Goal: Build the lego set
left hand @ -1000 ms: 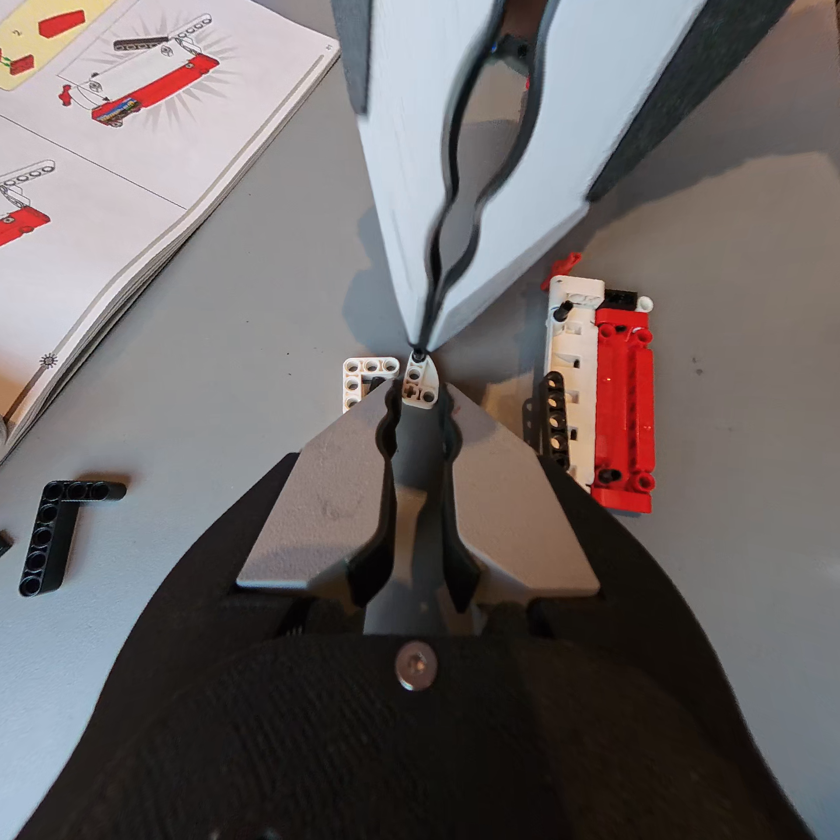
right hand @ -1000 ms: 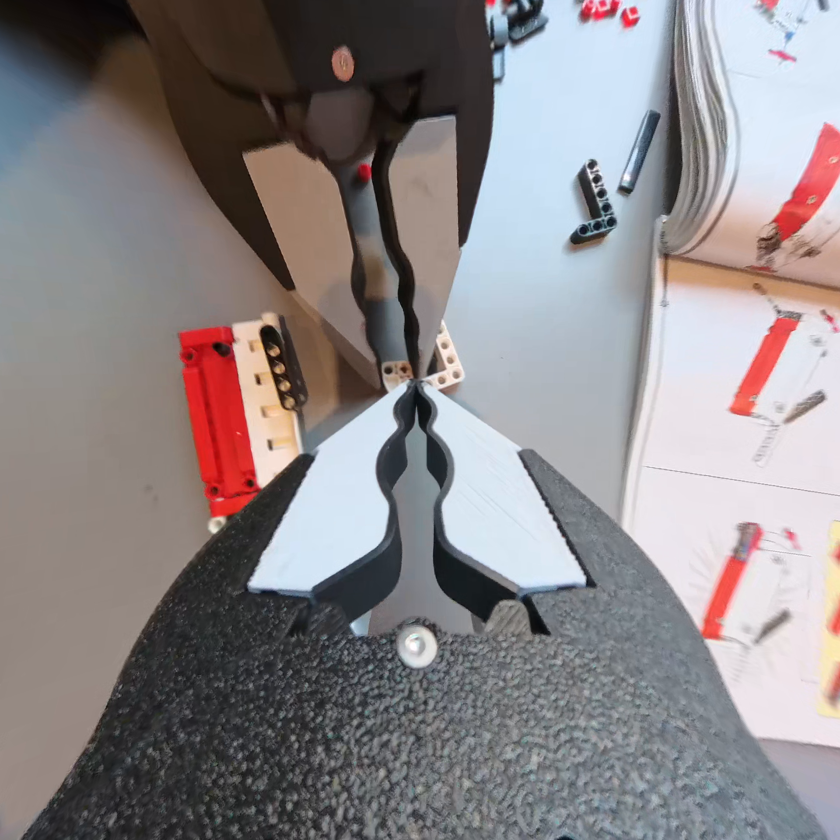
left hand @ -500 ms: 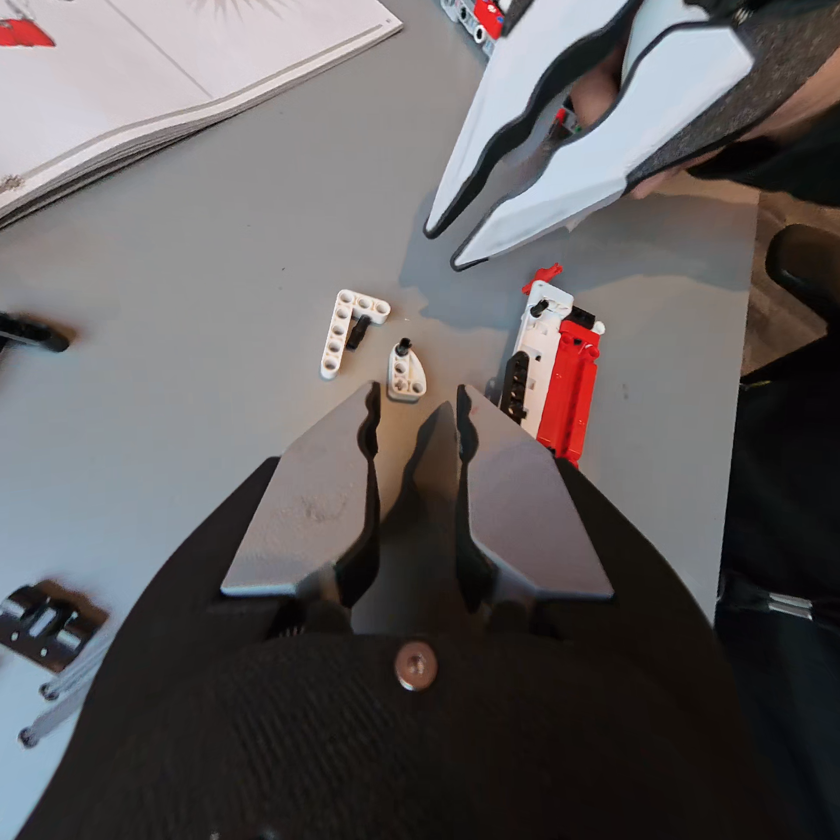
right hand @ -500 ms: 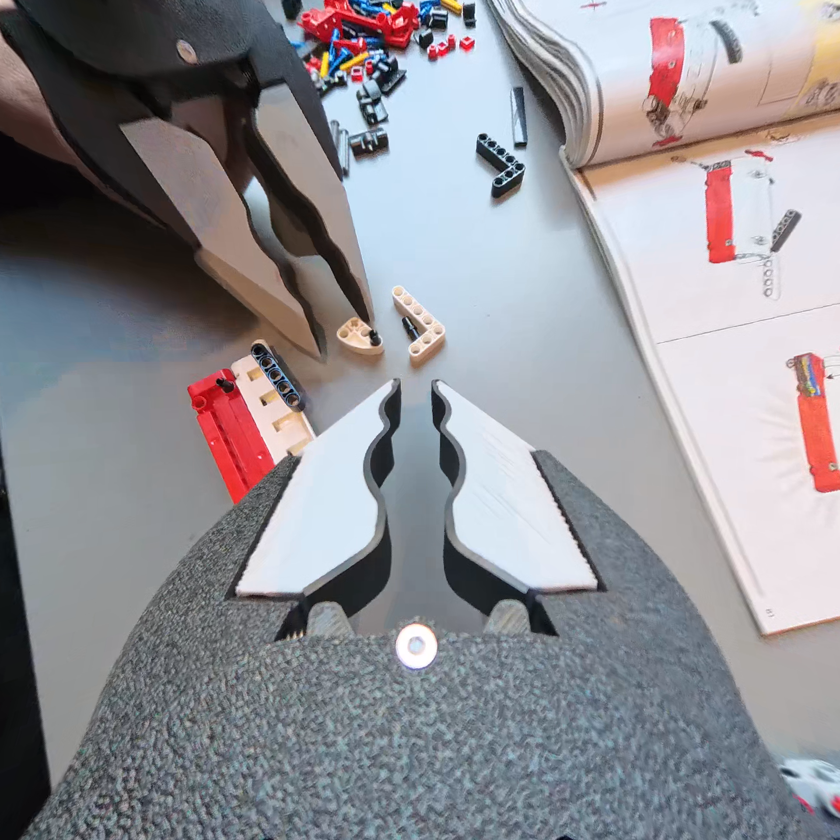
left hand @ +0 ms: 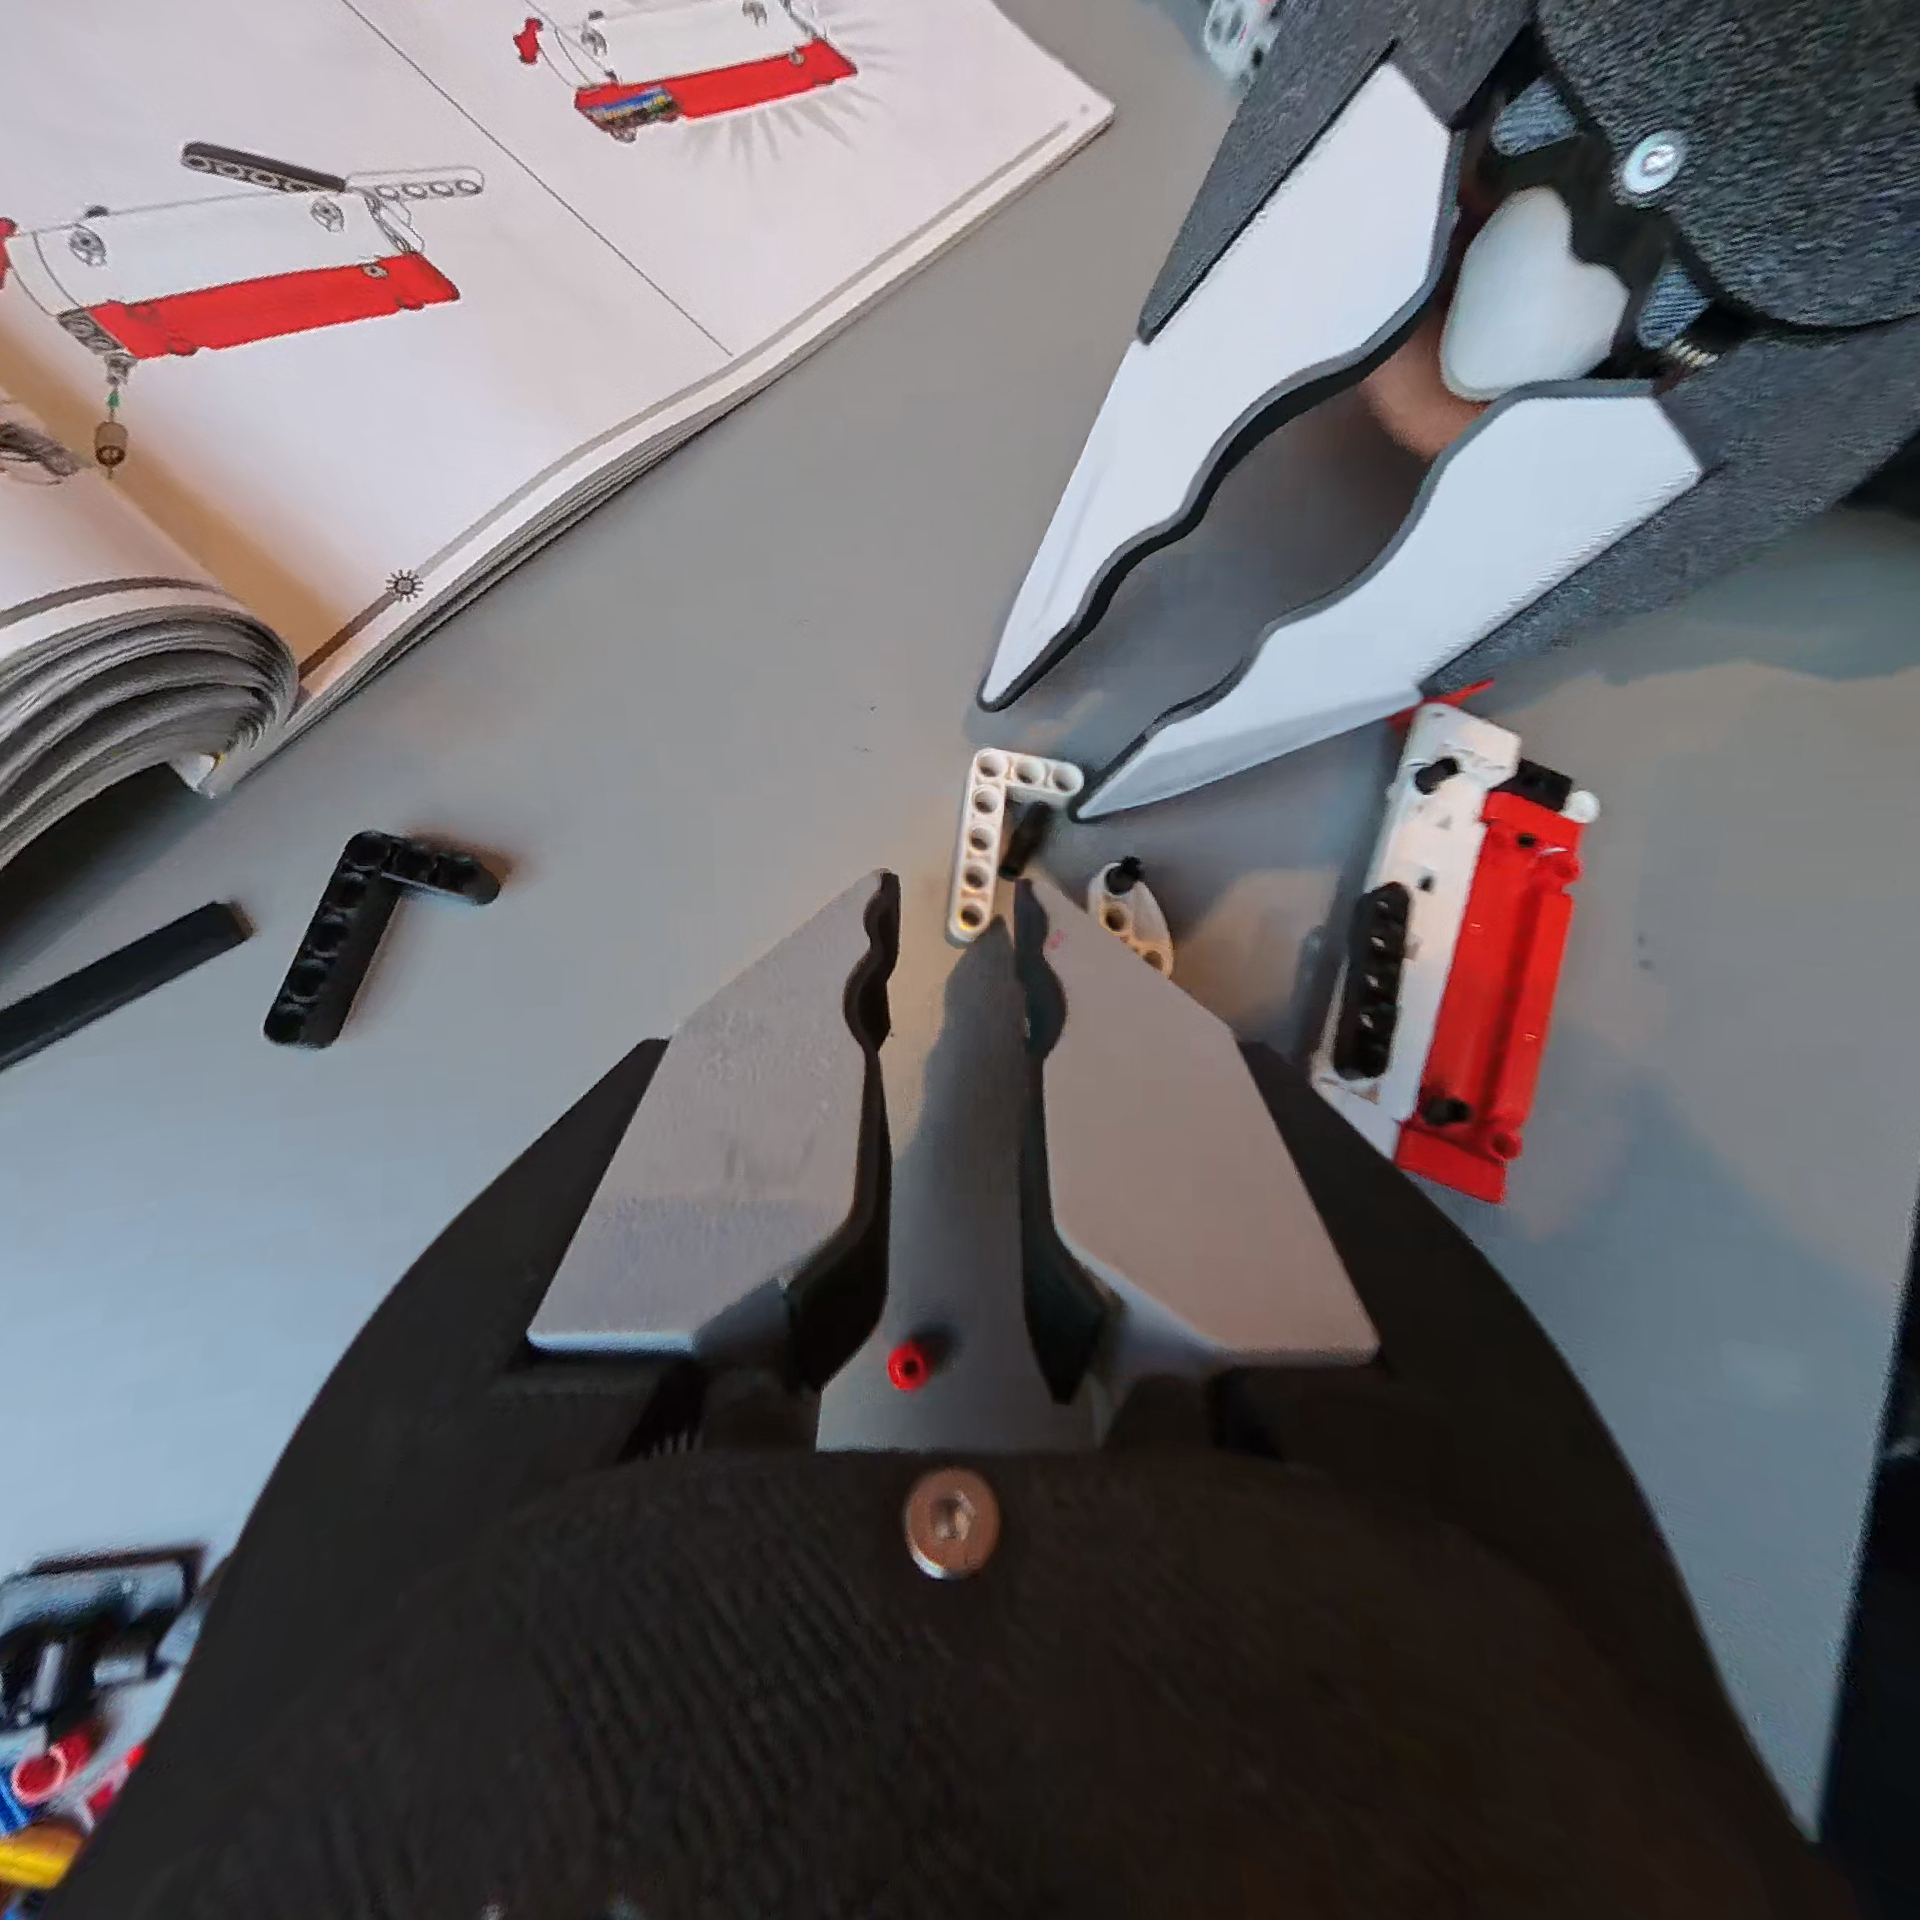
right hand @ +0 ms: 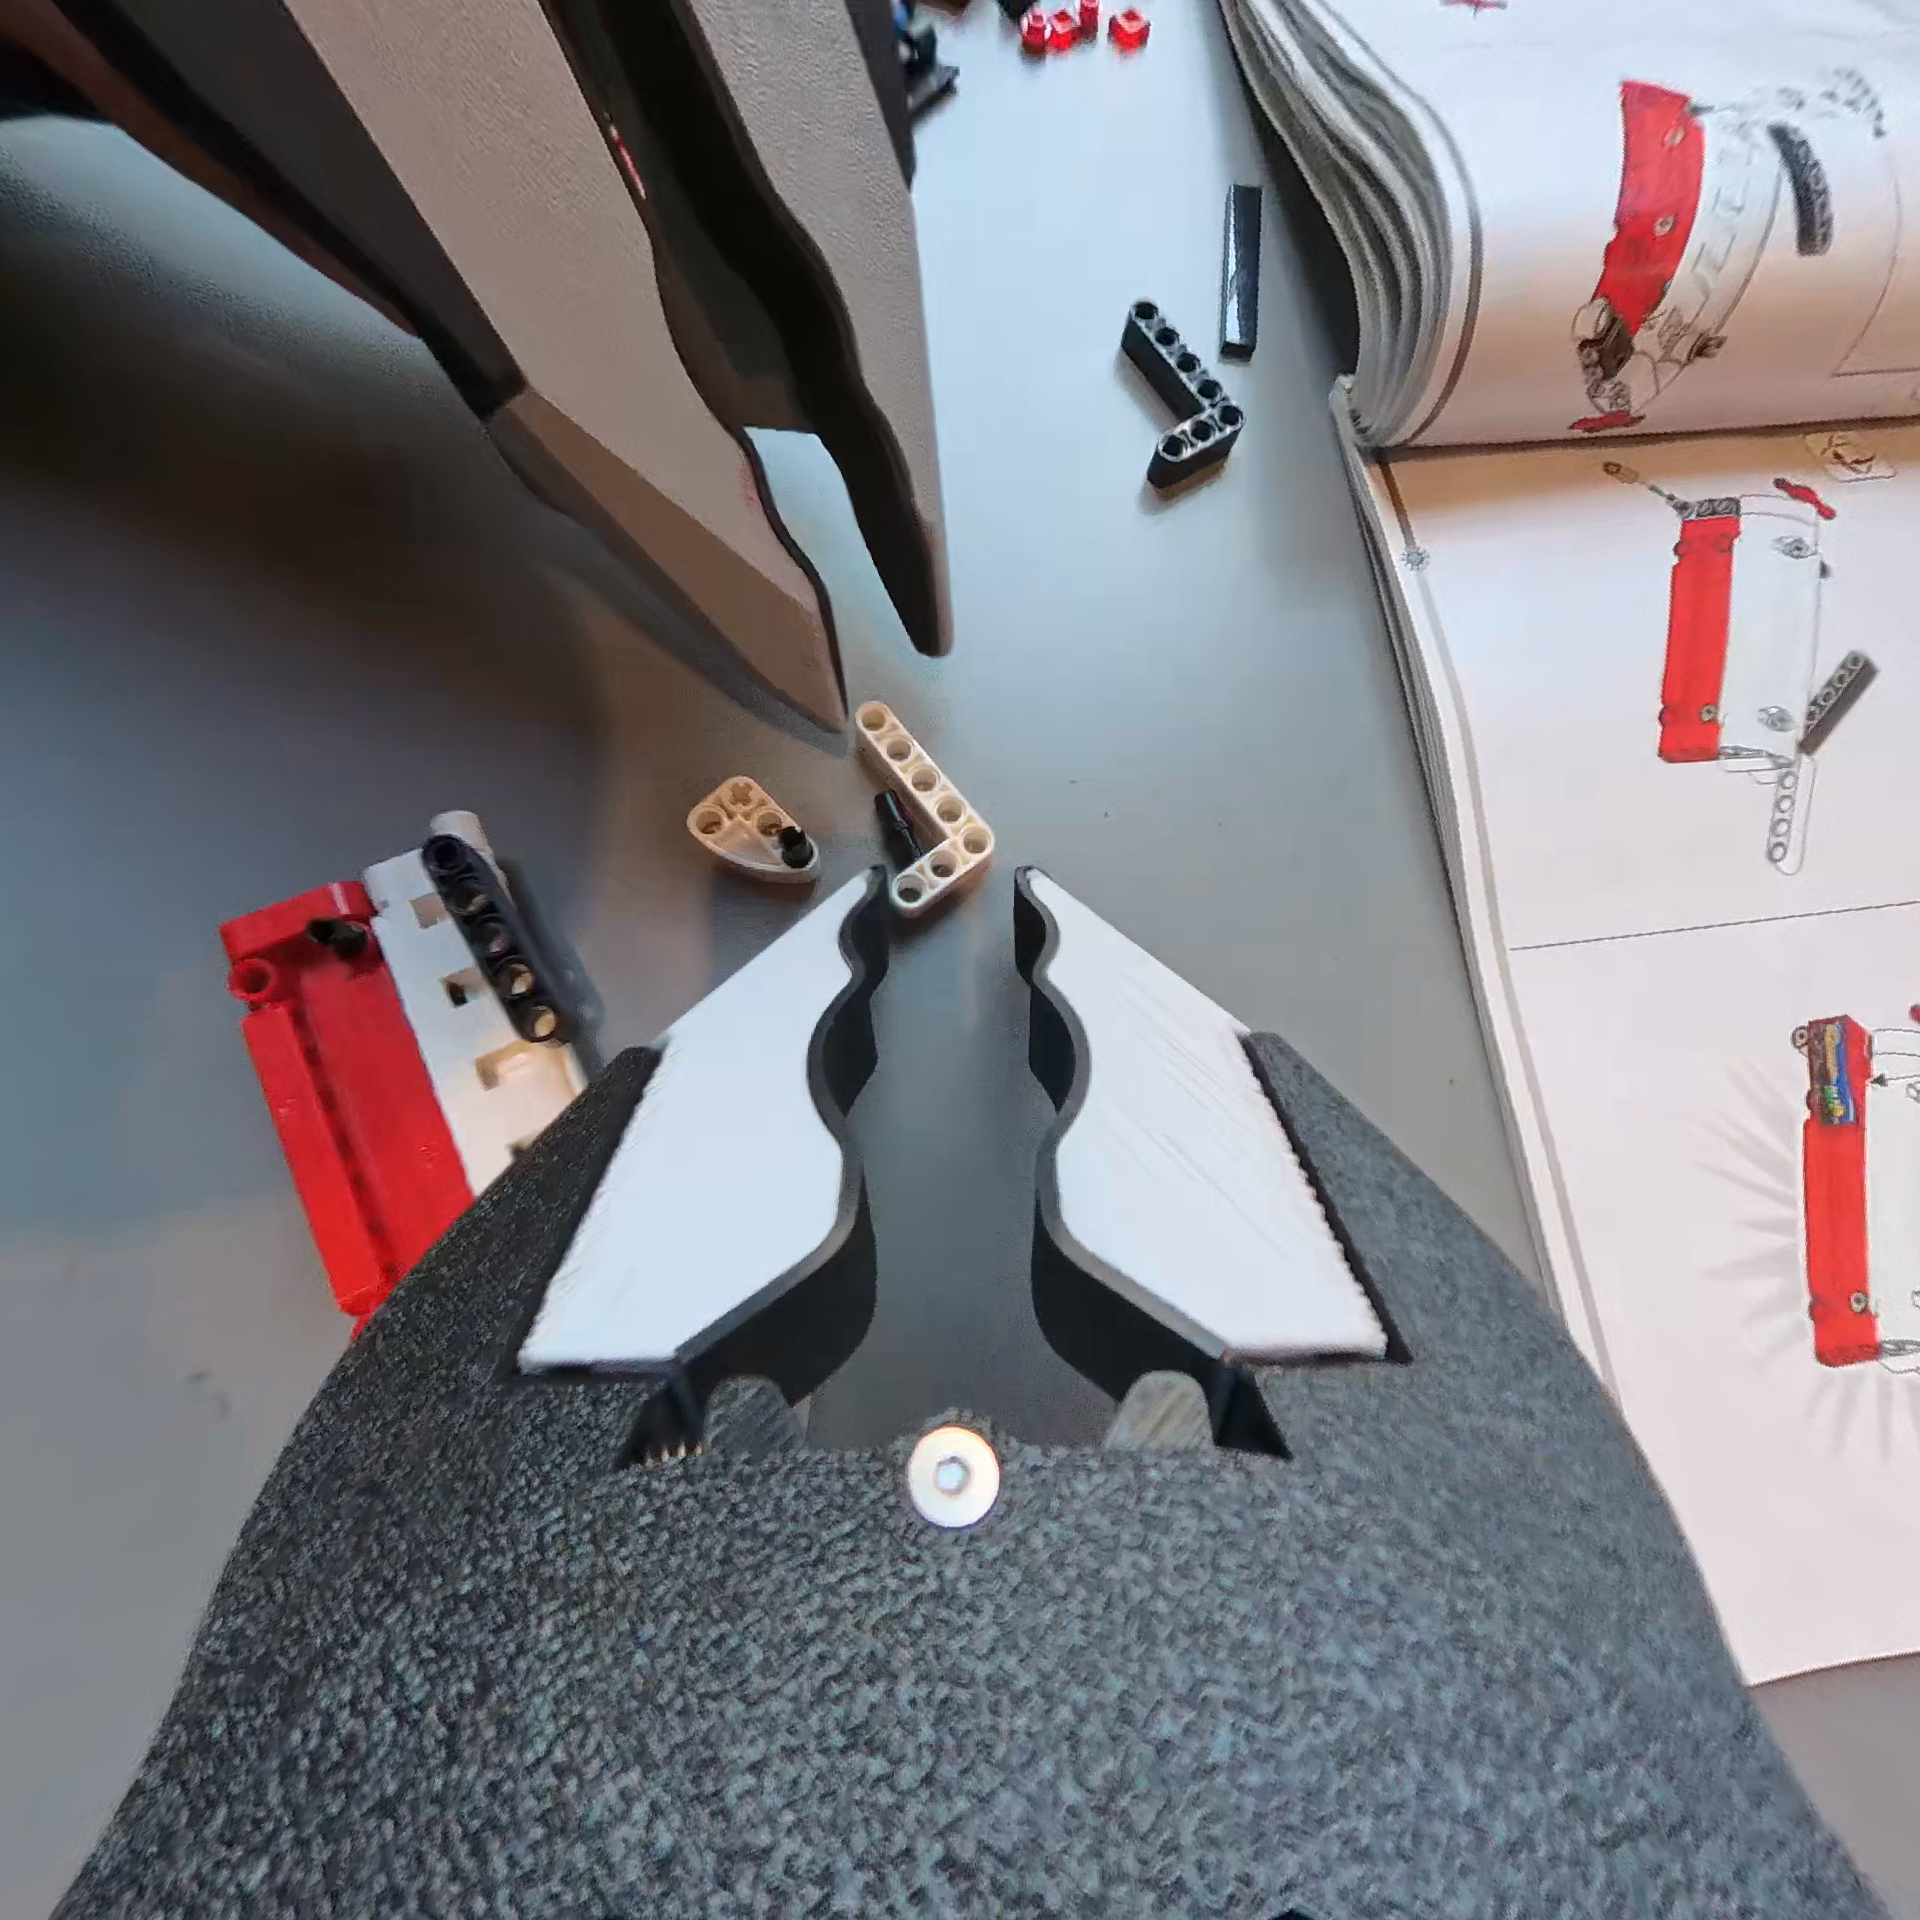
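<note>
A white L-shaped beam lies on the grey table with a loose black pin beside it. My left gripper is open and empty, its tips just short of the beam's long end. My right gripper is open and empty, its tips at the beam's short end, with the loose pin just beyond them. A small white rounded piece with a black pin in it lies beside the beam. A red and white assembly with a black beam on it lies to the right.
The open instruction booklet lies at the far left. A black L-shaped beam and a black bar lie near it. A small red piece sits between my left finger bases. Loose parts lie far off. About 12 cm separates my left fingertips from the black bar. My right wrist view looks at it from another angle.
A second ago both grippers were shut tip to tip on the small white piece and its pin. Both opened and let go, and now sit around the white L-shaped beam.
</note>
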`<state>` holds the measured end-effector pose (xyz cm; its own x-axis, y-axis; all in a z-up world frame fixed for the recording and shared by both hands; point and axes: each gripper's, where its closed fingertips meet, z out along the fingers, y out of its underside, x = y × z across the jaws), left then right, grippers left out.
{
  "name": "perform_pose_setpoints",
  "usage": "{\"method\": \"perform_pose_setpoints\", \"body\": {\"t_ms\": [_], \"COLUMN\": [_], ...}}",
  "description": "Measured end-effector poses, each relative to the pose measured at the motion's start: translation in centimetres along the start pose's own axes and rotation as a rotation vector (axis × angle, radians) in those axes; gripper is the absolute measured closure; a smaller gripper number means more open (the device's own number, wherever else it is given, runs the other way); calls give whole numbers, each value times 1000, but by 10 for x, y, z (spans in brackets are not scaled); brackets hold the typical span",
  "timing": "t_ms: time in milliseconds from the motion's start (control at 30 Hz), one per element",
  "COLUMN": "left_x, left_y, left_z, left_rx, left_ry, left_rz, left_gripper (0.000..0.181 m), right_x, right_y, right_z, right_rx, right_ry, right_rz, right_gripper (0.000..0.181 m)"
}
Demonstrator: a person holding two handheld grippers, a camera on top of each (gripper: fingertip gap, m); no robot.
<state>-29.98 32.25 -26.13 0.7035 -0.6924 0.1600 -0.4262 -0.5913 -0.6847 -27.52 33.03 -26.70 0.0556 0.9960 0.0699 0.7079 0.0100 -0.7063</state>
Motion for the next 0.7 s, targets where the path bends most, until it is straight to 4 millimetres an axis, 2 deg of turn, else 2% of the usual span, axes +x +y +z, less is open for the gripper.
{"method": "perform_pose_setpoints", "body": {"t_ms": [67, 100, 167, 367, 533, 633, 700], "left_x": [-8, -12, -18, 3, 15, 15, 13], "left_y": [2, 0, -1, -4, -1, -1, -2], "left_z": [9, 11, 12, 2, 13, 18, 21], "left_rx": [-22, -15, -13, 8, -39, -60, -61], "left_ry": [-47, -71, -102, -35, 24, 40, 31], "left_rz": [27, 35, 35, 104, 140, 139, 138], "left_gripper": [163, 169, 167, 170, 171, 170, 178], "right_x": [4, 5, 11, 14, 11, 10, 9], "right_y": [2, 1, 0, -6, -7, -8, -11], "right_z": [3, 4, 3, -7, -14, -17, -20], "right_rx": [-4, 4, 14, 78, 108, 102, 103], "right_ry": [32, 42, 76, 75, 65, 64, 64], "right_rz": [-18, -26, -34, 6, 26, 17, 2], "right_gripper": [158, 159, 162, 163, 165, 166, 166]}}
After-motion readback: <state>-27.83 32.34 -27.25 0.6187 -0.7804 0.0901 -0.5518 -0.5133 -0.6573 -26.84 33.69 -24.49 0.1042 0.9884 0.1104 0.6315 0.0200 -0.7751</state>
